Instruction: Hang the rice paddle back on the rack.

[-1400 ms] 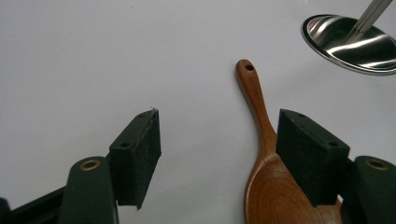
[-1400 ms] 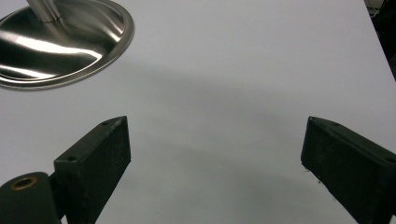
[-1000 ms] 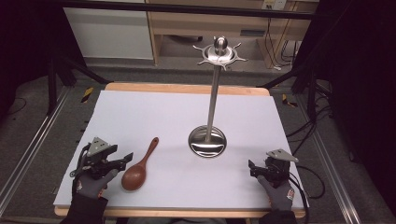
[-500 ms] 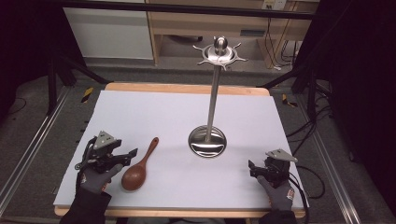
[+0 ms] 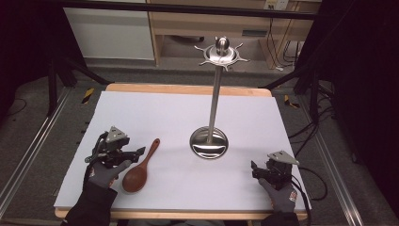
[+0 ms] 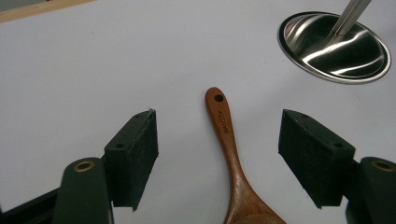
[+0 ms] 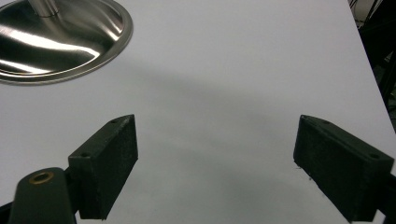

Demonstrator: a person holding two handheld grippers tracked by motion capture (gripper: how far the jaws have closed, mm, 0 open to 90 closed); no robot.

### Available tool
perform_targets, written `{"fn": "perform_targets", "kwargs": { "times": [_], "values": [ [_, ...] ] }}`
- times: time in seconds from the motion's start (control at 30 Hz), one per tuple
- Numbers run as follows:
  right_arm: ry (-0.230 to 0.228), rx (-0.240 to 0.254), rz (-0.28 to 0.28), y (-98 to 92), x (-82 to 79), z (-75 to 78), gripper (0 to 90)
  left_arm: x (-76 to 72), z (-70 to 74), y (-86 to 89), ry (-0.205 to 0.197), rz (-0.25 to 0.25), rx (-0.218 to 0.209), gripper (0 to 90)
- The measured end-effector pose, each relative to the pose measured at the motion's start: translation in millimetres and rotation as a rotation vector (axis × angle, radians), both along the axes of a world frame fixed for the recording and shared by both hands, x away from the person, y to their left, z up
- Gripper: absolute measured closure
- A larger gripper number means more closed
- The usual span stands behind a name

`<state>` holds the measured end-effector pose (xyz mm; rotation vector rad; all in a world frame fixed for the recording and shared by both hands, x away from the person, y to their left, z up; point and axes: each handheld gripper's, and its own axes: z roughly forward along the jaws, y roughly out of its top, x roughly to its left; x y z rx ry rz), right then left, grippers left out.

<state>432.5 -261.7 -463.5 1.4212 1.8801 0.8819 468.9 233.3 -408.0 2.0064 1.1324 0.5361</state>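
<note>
A brown wooden spoon (image 5: 141, 167) lies on the white table top (image 5: 155, 113) at the front left, bowl toward the person and handle pointing away. My left gripper (image 5: 133, 157) is open just left of it. In the left gripper view the spoon handle (image 6: 225, 133) lies on the table between the two spread jaws of the left gripper (image 6: 218, 119), touching neither. A steel utensil stand (image 5: 214, 101) with a round base (image 5: 209, 143) and a hooked crown (image 5: 221, 52) rises mid-table. My right gripper (image 5: 257, 170) rests open at the front right, and the right gripper (image 7: 217, 128) has bare table between its jaws.
The stand's shiny base (image 6: 334, 46) is beyond the spoon's tip in the left gripper view, and the base (image 7: 60, 39) is at the upper left in the right gripper view. The table's right edge (image 7: 369, 60) runs close to the right gripper. Black frame legs and cables surround the table.
My left gripper has moved a little forward and to the right, bringing its open jaws around the spoon handle. The right gripper and the spoon have stayed still.
</note>
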Motion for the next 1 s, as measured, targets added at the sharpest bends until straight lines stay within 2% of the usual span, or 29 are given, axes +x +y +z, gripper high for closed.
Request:
{"fn": "perform_targets", "kwargs": {
  "times": [0.4,0.87,1.0],
  "values": [
    [0.038,-0.006,0.018,1.4,2.3,-3.2,14.0,11.9,-6.0,-8.2,0.066,-0.001,0.041,31.7],
    [0.041,-0.009,0.017,1.3,2.4,-2.4,15.3,20.2,-11.8,-20.4,0.148,-0.04,0.077,40.8],
    [0.046,-0.012,0.021,0.7,3.5,-3.0,15.2,22.8,-14.6,-22.7,0.172,-0.037,0.08,42.6]
  ]
}}
